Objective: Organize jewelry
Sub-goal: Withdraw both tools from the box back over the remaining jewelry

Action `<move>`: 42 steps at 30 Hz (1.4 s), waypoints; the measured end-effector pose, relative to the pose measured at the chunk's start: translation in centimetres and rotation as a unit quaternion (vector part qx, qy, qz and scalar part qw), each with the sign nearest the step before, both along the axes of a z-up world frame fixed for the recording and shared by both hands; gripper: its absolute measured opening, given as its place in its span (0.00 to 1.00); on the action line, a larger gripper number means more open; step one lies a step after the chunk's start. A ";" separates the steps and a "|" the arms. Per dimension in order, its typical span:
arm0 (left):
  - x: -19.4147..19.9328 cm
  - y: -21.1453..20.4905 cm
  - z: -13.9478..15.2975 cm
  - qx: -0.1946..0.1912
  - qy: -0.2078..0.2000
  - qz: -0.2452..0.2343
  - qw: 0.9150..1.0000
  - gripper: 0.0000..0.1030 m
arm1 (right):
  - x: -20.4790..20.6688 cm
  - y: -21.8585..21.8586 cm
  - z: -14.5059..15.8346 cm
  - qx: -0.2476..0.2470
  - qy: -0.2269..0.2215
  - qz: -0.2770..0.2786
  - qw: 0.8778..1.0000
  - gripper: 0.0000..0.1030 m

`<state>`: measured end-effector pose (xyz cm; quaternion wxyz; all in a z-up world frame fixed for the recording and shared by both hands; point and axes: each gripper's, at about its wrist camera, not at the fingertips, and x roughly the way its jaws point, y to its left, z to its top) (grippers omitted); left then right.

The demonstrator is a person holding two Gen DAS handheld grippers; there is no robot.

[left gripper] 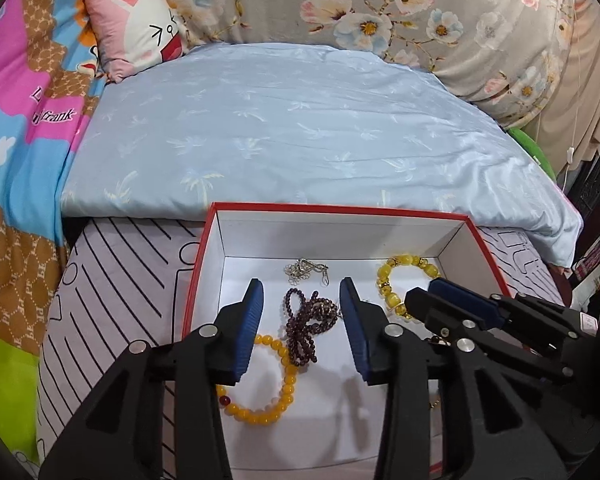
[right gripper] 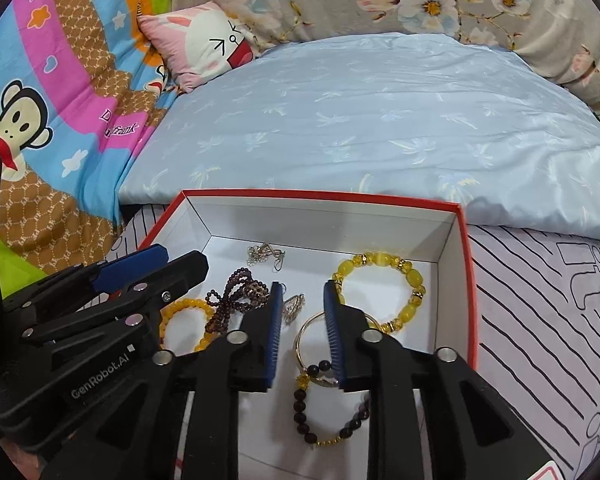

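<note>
Bed (left gripper: 300, 128) is lying under a pale blue sheet, stretching away behind the box.

Box (left gripper: 400, 216), red outside and white inside, is sitting open at the bed's near edge on a striped cover (left gripper: 124, 280); all the jewelry is lying inside it.

Left tongs (left gripper: 302, 320) are hovering over the box's middle, spread wide, gripping nothing. Right tongs (right gripper: 300, 326) are hanging over the box's right half, parted moderately, holding nothing that I can see.

Amber bead bracelet (left gripper: 260, 396) is lying near the box's left wall.

Chunky yellow bracelet (right gripper: 384, 292) is resting in the box's far right corner.

Dark bead bracelet (right gripper: 328, 412) is lying toward the box's near side, touching a thin gold bangle (right gripper: 306, 332).

Maroon bead strand (left gripper: 306, 320) is bunching up in the box's centre.

Silver chain (left gripper: 306, 270) is sitting by the box's far wall.
</note>
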<state>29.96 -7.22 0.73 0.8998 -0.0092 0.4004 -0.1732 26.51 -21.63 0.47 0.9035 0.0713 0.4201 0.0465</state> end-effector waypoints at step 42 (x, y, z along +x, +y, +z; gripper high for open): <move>-15.7 6.4 -2.6 0.019 0.076 0.022 0.997 0.37 | -20.3 3.9 -3.3 0.030 0.089 0.022 0.995 0.26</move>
